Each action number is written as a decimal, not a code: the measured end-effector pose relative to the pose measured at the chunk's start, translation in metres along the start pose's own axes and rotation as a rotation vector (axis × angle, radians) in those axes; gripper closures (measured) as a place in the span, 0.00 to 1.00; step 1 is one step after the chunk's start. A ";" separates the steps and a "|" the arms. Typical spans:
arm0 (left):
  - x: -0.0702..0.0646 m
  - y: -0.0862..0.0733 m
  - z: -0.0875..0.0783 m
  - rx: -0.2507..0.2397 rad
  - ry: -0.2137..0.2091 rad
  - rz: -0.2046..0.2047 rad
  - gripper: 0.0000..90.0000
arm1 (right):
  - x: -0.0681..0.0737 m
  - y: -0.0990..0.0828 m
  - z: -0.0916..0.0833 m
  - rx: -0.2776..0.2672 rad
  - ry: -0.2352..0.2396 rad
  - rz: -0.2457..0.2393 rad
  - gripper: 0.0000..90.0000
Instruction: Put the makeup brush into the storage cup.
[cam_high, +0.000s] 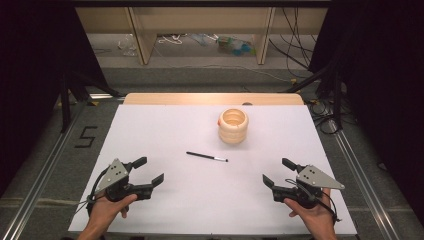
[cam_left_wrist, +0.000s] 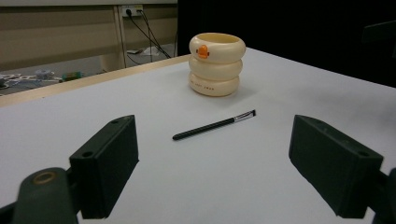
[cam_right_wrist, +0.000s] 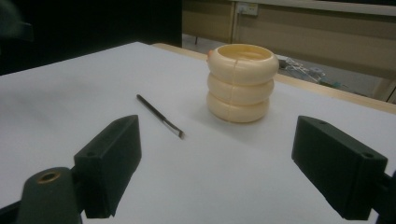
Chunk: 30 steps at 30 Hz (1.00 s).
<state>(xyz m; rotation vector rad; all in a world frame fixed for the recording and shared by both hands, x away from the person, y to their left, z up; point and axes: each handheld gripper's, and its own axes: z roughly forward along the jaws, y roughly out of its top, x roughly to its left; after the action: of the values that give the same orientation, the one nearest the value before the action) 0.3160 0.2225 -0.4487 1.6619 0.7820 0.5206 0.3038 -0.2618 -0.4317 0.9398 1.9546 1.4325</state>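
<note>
While both the left gripper (cam_high: 151, 171) and right gripper (cam_high: 277, 171) waited wide and empty near the table's (cam_high: 150, 130) front edge, the brush (cam_high: 206, 156) lay untouched mid-table before the cup (cam_high: 233, 126), likely awaiting pickup.

You have a white table (cam_high: 165, 210) with a pale wooden strip along its far edge. Two things lie on it. A thin black brush (cam_high: 206, 156) lies flat ahead of both pairs of your jaws, roughly midway between them, its bristle tip toward your right-hand pair. Beyond the brush, well apart from either pair, stands a cream ringed cup (cam_high: 233, 126), upright, open at the top.
</note>
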 end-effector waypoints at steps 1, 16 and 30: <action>0.000 0.000 0.000 0.000 -0.001 0.000 0.18 | 0.000 0.000 0.000 0.003 0.001 0.003 0.19; 0.000 -0.001 0.000 0.003 -0.004 -0.009 0.18 | 0.001 0.001 0.000 0.022 0.011 -0.006 0.21; -0.001 -0.001 0.019 0.056 -0.020 0.029 0.18 | 0.002 0.000 0.001 0.019 0.002 -0.011 0.22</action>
<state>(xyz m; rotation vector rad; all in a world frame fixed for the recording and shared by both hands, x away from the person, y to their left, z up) 0.3280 0.2092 -0.4544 1.7300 0.7648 0.5053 0.3035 -0.2595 -0.4320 0.9349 1.9749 1.4110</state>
